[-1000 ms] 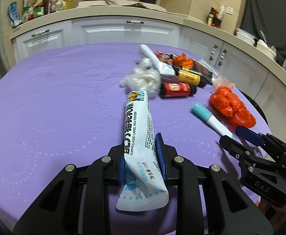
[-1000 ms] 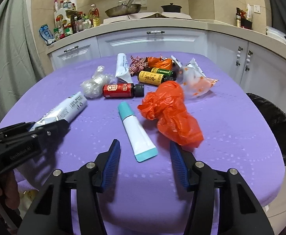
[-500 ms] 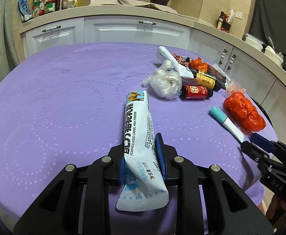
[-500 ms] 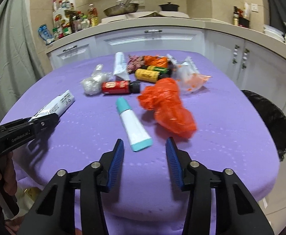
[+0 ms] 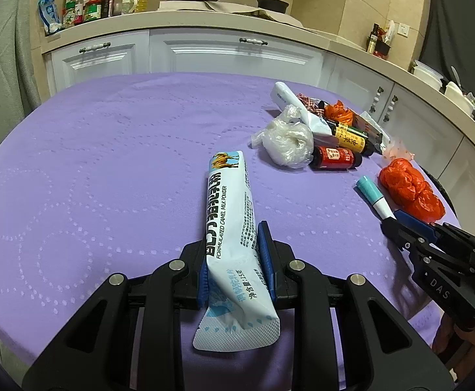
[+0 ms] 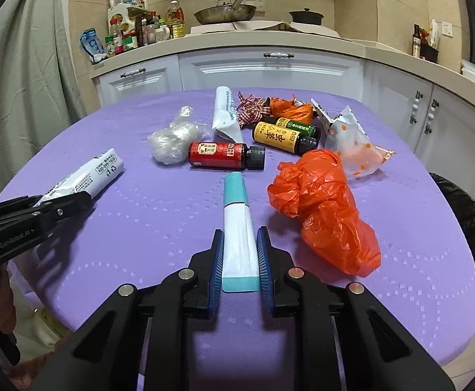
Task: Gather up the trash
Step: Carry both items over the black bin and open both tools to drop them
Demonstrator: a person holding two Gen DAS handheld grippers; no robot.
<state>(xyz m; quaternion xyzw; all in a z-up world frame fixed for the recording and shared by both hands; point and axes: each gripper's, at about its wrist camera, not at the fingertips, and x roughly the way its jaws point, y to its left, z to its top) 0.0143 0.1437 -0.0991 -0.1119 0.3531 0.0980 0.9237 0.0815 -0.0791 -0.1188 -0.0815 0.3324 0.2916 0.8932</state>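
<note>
At the left, the milk powder sachet [image 5: 229, 228] is a long pale-blue and white stick pack with a camel printed at its far end and "FORMULATED CAMEL MILK POWDER" along its side. The left gripper [image 5: 236, 260] is clamped on its lower part, the blue pads pressing both sides, and holds it out low over the purple tablecloth [image 5: 91, 163]; the crimped near end juts back past the pads.

Further right lies the white tube [image 6: 237, 224] with a teal cap pointing away and a teal crimped end nearest the camera. It rests on the cloth between the blue pads of the right gripper [image 6: 239, 257], which sit against its flanks near the crimp, closed down onto it. Both grippers reach in level from the near table edge.

Just right of the tube sits a crumpled orange plastic bag [image 6: 325, 208].
</note>
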